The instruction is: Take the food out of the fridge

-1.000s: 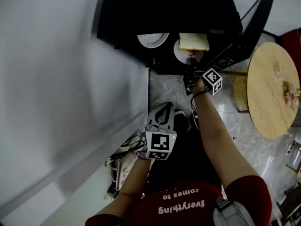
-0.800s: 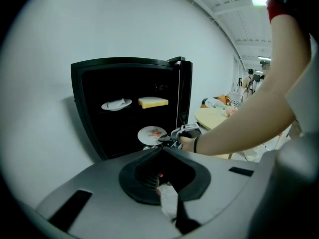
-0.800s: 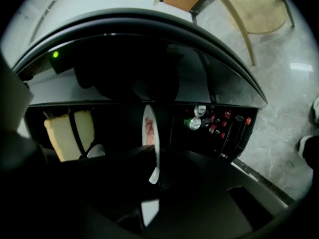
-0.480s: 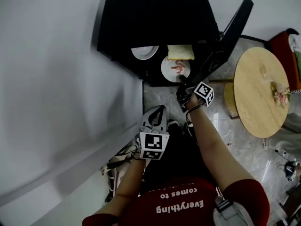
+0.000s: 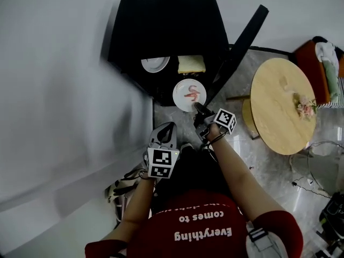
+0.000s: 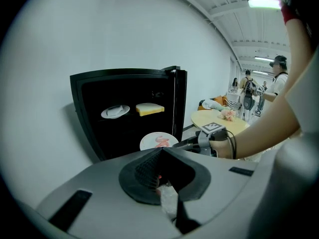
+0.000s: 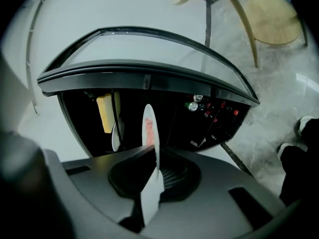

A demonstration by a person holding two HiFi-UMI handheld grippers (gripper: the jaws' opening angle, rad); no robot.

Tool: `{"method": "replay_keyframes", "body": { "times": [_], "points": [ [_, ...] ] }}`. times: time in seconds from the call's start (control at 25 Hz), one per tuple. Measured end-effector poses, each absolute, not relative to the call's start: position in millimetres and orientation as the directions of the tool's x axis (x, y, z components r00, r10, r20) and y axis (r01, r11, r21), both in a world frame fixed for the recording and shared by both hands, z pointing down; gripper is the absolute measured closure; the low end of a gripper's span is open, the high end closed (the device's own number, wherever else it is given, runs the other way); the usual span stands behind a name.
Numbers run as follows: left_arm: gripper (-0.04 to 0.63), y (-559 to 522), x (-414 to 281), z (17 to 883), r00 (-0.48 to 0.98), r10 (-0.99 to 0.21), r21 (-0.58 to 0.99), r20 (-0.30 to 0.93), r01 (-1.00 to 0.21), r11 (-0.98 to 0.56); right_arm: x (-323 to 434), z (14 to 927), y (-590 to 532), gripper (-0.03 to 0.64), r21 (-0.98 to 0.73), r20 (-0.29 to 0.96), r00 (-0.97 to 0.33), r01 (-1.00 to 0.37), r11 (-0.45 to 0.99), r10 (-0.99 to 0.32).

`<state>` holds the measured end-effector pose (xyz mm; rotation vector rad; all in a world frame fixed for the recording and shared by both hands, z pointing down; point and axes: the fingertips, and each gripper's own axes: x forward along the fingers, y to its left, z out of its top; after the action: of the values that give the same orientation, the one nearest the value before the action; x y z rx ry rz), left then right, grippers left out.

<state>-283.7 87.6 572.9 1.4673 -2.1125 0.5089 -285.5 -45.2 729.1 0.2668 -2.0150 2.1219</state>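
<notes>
The black fridge (image 5: 161,26) stands open. On its shelf lie a slice of bread (image 5: 191,63) and a white plate (image 5: 155,64). My right gripper (image 5: 199,110) is shut on the rim of a second white plate with pink food (image 5: 189,95), held just outside the fridge's front. In the right gripper view that plate (image 7: 149,128) shows edge-on between the jaws, with the bread (image 7: 104,113) behind it. My left gripper (image 5: 166,127) hangs lower and to the left, shut with nothing held. In the left gripper view, the held plate (image 6: 158,141) sits below the bread (image 6: 149,109).
The fridge door (image 5: 239,42) swings out to the right, with cans (image 7: 194,104) in its rack. A round wooden table (image 5: 282,106) with flowers and a stool (image 5: 248,117) stand to the right. A white wall (image 5: 54,90) runs along the left. Cables (image 5: 129,179) lie on the floor.
The right gripper has drawn the plate with pink food out of the fridge, away from the bread. The left gripper has hardly moved.
</notes>
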Motion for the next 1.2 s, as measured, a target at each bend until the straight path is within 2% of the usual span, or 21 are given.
{"method": "replay_keyframes", "body": {
  "times": [0.64,0.96,1.2],
  "points": [
    [0.589,28.5,-222.5,555.2,-0.148,-0.789,-0.036,0.596,-0.987,0.158,-163.0,684.6,-58.9,0.597,-0.972,0.222,-0.975,-0.222,-0.076,0.004],
    [0.589,-24.4,-176.1,545.6,-0.022,-0.800,-0.045,0.600,-0.999,-0.007,-96.9,668.2,-91.9,0.597,-0.973,0.215,-0.972,-0.205,-0.102,-0.092],
    [0.589,-52.4,-132.4,543.8,0.091,-0.805,-0.022,0.586,-0.991,-0.128,-37.8,678.3,-130.2,0.597,-0.968,0.239,-0.934,-0.206,-0.146,-0.264]
  ]
}}
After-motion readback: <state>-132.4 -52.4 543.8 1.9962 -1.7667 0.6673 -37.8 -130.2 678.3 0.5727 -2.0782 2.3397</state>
